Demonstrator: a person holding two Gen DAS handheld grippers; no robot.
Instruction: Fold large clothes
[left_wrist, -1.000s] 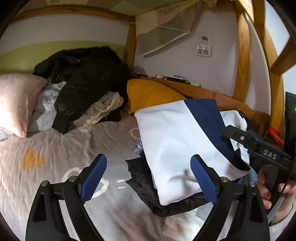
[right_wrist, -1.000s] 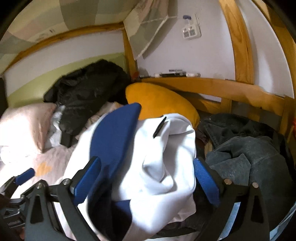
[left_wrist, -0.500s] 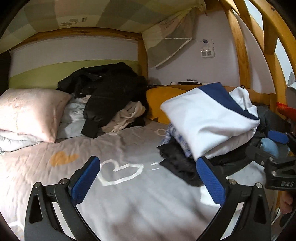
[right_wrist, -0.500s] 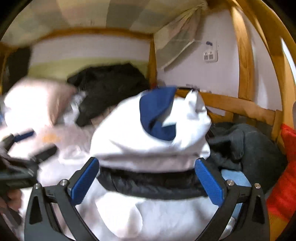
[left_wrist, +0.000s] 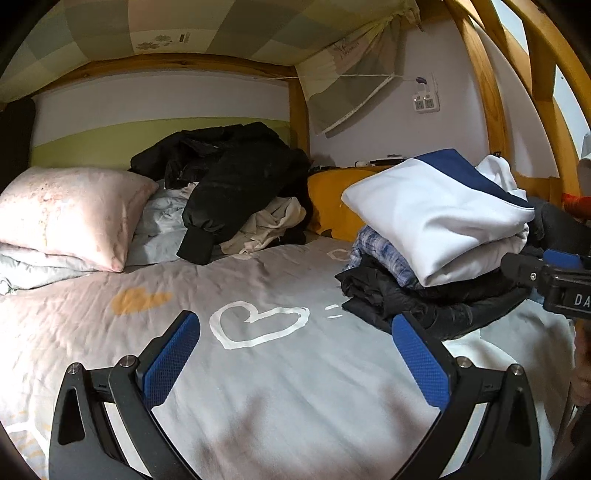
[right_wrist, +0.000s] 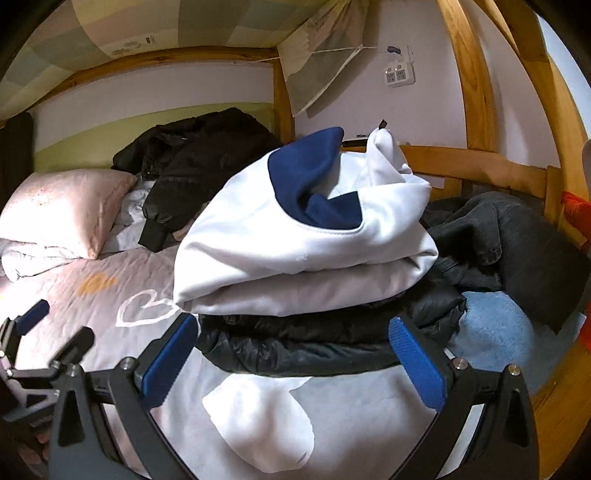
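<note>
Both tools lowered, backed off white hoodie (right_wrist: 306, 236) | left tool (left_wrist: 295, 354) wide, empty | right tool (right_wrist: 291, 354) wide, empty

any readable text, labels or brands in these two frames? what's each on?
"DA", cut off by the frame edge: on the right gripper, seen in the left wrist view.
Small label on the ceiling cloth: too small to read.
Faint print on the hanging curtain: unreadable.

Right gripper (right_wrist: 293, 354) stands with jaws wide apart, nothing between the pads. Just beyond it, a folded white and navy garment (right_wrist: 306, 236) lies atop a folded black jacket (right_wrist: 295, 343). Dark grey clothing (right_wrist: 517, 243) lies right; a pink pillow (right_wrist: 66, 206) far left.
</note>
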